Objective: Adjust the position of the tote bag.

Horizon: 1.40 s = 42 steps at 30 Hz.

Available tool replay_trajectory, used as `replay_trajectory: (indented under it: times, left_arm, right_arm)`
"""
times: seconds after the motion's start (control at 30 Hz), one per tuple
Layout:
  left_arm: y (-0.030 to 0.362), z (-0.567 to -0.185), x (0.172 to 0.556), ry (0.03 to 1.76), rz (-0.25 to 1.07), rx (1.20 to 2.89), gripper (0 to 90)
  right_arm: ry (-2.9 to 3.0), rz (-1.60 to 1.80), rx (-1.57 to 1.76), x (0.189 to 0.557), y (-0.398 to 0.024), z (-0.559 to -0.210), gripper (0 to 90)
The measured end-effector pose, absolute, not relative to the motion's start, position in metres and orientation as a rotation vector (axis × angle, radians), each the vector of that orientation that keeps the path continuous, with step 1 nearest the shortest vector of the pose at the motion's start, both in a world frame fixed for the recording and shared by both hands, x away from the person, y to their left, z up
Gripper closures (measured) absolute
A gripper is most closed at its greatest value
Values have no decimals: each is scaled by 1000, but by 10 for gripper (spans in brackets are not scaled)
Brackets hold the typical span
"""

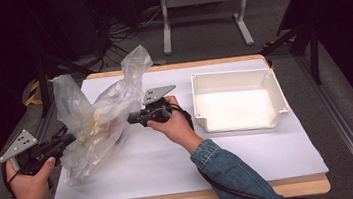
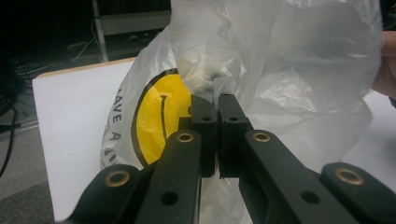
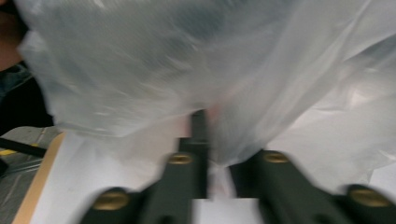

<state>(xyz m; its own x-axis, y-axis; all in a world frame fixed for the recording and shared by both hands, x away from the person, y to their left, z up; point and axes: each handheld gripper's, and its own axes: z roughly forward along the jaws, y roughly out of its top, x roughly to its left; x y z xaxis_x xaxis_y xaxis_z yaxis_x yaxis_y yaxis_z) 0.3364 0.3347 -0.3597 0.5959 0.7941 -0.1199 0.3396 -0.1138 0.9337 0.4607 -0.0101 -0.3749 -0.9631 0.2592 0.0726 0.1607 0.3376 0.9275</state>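
Plastic film is clamped in both tongs: the left gripper [image 2: 212,100] pinches the plastic bag [image 1: 97,121] at one side, the right gripper [image 1: 131,117] at the opposite side, likely to spread its mouth. It stands near the table's [image 1: 171,155] left edge; white tray [image 1: 279,93] waits right.

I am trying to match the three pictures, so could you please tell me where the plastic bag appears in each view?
High view: the plastic bag stands left of centre, between the left gripper and the right gripper.
Left gripper view: the bag fills the centre and right, pinched in the shut jaws.
Right gripper view: the bag spans the top, film caught in the jaws.
Shared landmark: the white table cover.
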Motion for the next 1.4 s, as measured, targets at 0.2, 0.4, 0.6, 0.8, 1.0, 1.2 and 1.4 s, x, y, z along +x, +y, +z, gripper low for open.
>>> replay_trajectory:
  times: [0.2, 0.4, 0.6, 0.8, 1.0, 1.2, 1.4]
  left_arm:
    - [333, -358, 336, 940, 514, 1696, 877]
    - [329, -357, 336, 928, 523, 1699, 880]
    - [323, -356, 337, 907, 521, 1708, 880]
    - [313, -357, 338, 875, 514, 1722, 883]
    - [305, -356, 338, 851, 518, 1726, 886]
    - [302, -355, 346, 851, 526, 1713, 888]
    - [304, -354, 352, 855, 539, 1703, 888]
  right_arm:
    - [2532, 1689, 380, 450, -23, -370, 896]
    - [2533, 1706, 329, 425, -42, -363, 896]
    - [2526, 1689, 317, 402, -64, -359, 896]
    - [2490, 1700, 337, 385, -91, -352, 896]
    - [2449, 1686, 361, 377, -112, -341, 896]
    - [2407, 1677, 433, 375, -134, -338, 895]
    - [2418, 1640, 437, 369, -137, -341, 895]
